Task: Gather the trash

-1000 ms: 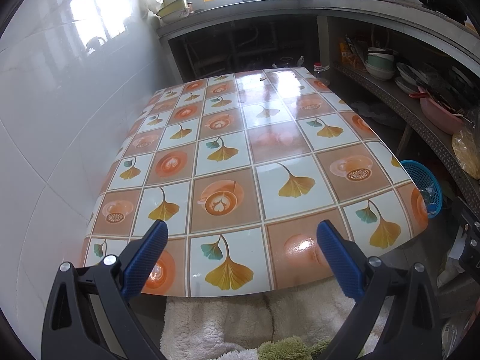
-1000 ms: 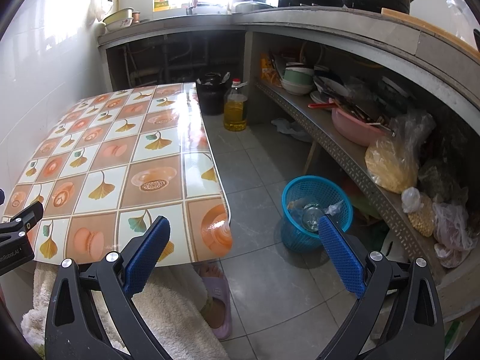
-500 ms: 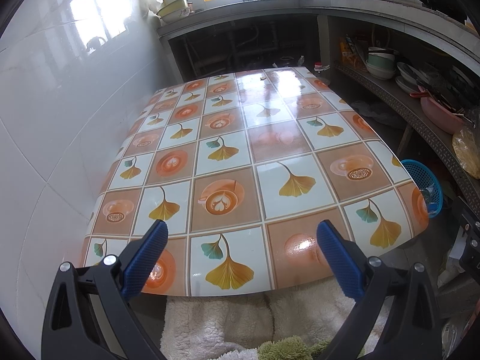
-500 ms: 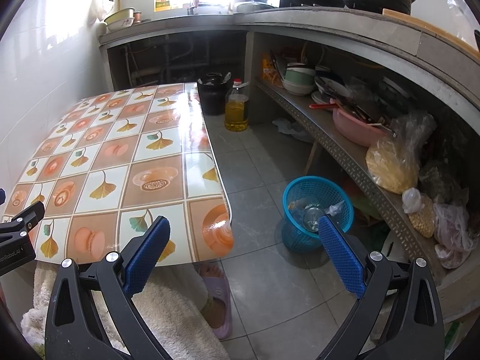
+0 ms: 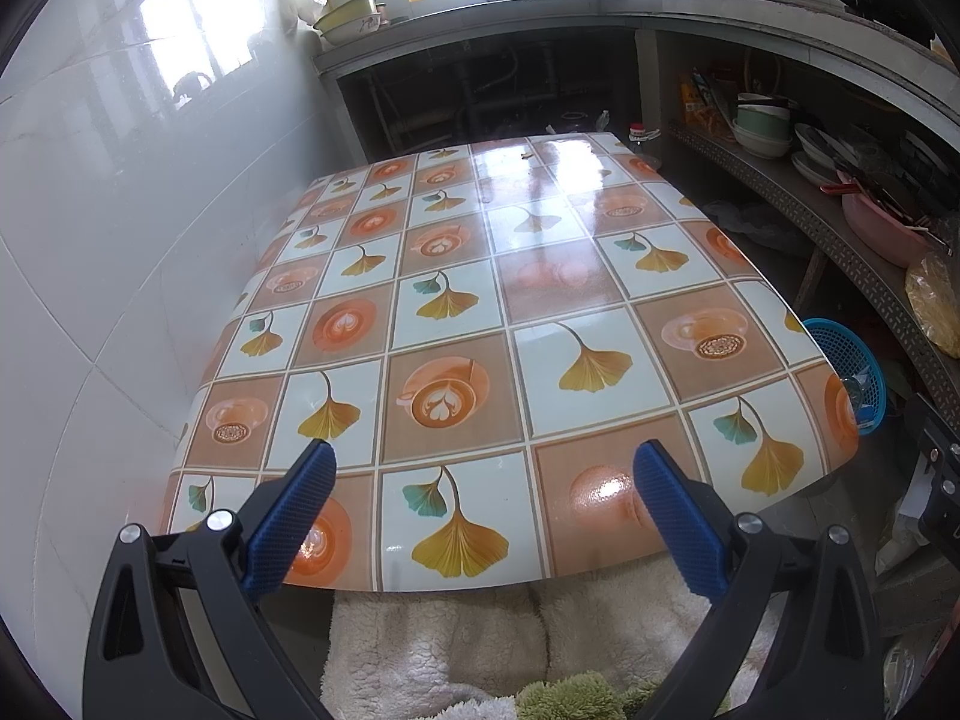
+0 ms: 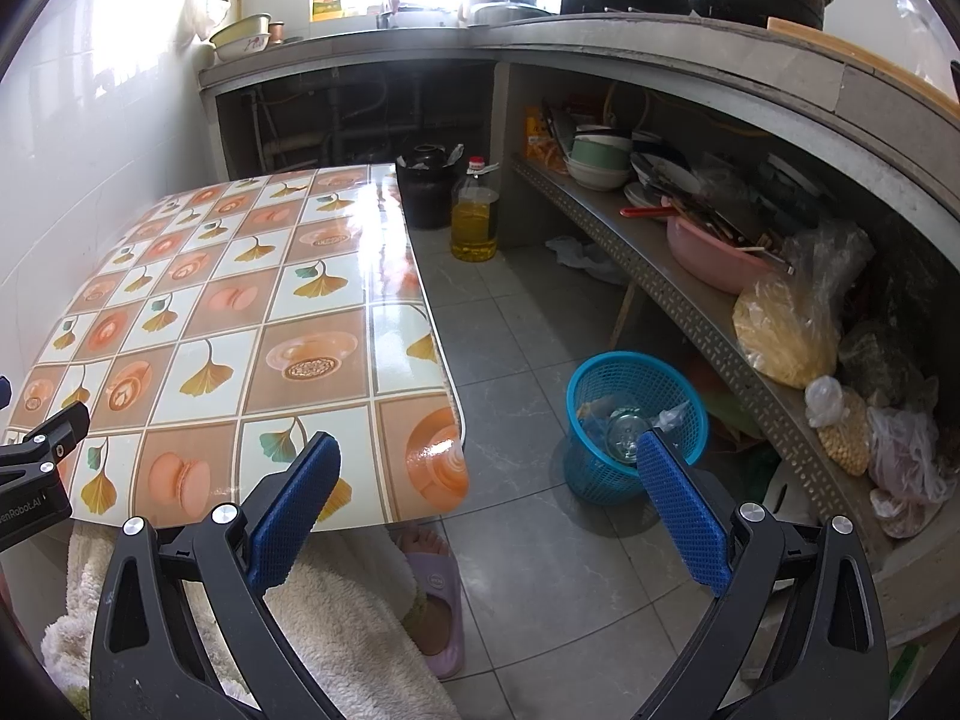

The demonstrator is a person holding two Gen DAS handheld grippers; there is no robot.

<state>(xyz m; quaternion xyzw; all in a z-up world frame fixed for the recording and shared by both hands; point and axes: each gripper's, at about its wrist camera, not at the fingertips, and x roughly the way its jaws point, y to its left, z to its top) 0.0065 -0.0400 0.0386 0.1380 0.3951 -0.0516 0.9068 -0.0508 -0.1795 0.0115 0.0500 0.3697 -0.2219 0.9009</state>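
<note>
Both grippers wide open, empty: left gripper [image 5: 483, 513] over table [image 5: 540, 312] near edge; right gripper [image 6: 489, 507] off table corner, above floor. Blue basket [image 6: 636, 414] w/ trash inside, on floor beside shelf.

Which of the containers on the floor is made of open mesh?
The blue basket beside the table. The black pot and oil bottle have solid walls.
</note>
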